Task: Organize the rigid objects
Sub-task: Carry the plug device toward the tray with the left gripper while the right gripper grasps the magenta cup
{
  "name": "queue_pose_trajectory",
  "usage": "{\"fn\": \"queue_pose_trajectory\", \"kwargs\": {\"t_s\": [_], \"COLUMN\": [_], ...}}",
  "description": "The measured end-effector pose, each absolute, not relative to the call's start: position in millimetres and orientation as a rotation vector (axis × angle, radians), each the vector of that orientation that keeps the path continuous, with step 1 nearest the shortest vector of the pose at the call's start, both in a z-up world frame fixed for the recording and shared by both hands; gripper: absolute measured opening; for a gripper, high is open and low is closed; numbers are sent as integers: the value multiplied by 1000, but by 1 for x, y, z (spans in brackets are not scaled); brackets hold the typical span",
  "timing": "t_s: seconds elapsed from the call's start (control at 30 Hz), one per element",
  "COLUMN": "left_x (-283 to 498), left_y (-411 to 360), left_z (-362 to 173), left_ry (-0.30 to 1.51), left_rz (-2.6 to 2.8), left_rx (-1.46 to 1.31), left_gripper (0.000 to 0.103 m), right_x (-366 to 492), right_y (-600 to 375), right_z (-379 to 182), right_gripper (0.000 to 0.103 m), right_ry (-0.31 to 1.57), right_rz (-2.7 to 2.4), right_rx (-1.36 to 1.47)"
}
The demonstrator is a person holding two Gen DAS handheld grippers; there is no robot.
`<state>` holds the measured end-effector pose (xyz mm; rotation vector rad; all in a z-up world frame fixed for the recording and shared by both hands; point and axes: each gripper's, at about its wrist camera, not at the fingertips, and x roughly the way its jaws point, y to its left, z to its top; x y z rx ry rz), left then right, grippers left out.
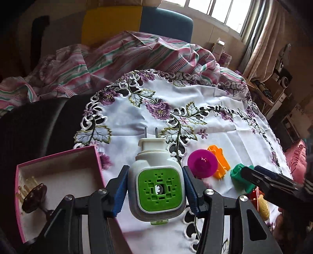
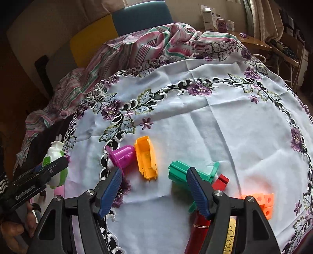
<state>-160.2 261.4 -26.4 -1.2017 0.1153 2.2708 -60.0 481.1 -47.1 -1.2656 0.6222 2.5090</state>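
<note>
Now keep left gripper (image 1: 155, 187) clamped on plug-in (image 1: 156, 185), carry left over pink box (image 1: 58, 156), lower before release; right gripper (image 2: 154, 187) open, empty, holding clear near toys

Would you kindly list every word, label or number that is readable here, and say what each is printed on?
White lettering on the side of the left gripper: too blurred to read.
Print on the white boxes at the far table edge: too small to read.
Nothing else carries text.
</note>
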Motion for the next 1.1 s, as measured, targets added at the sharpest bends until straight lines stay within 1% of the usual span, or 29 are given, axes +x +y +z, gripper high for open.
{"fn": "queue_pose_trajectory", "kwargs": {"t_s": [0.13,0.33,0.43,0.63,0.7,0.73,0.77,0.8,1.0,1.1], "left_x": [-132,-100,-89,-74,-70,-69,-67,-65,-52,-46], "left_y": [235,193,172,125,111,105,99,94,67,57], "left_z": [-15,-3,-1,0,1,0,-1,-2,-12,-16], "left_ry": [117,59,29,-26,-48,-61,-69,-70,-75,-78], "left_rz": [2282,2303,2318,2365,2389,2395,2401,2410,2461,2485], "left_rx": [-1146,-1113,-1117,-1137,-1144,-1149,-1155,-1158,-1184,-1192], "left_gripper": [54,54,54,54,54,54,54,54,54,54], "right_x": [-65,-76,-87,-120,-131,-137,-141,-143,-122,-105], "right_y": [465,440,429,418,415,412,409,406,394,381], "right_z": [-48,-51,-50,-58,-66,-72,-78,-82,-68,-63], "right_gripper": [70,70,69,57,45,28,18,13,13,13], "right_ry": [545,421,295,98,26,-24,-68,-109,-86,-48], "right_rz": [2557,2612,2617,2585,2558,2536,2510,2487,2558,2616], "right_rx": [-1296,-1340,-1343,-1396,-1430,-1460,-1498,-1507,-1454,-1483]}}
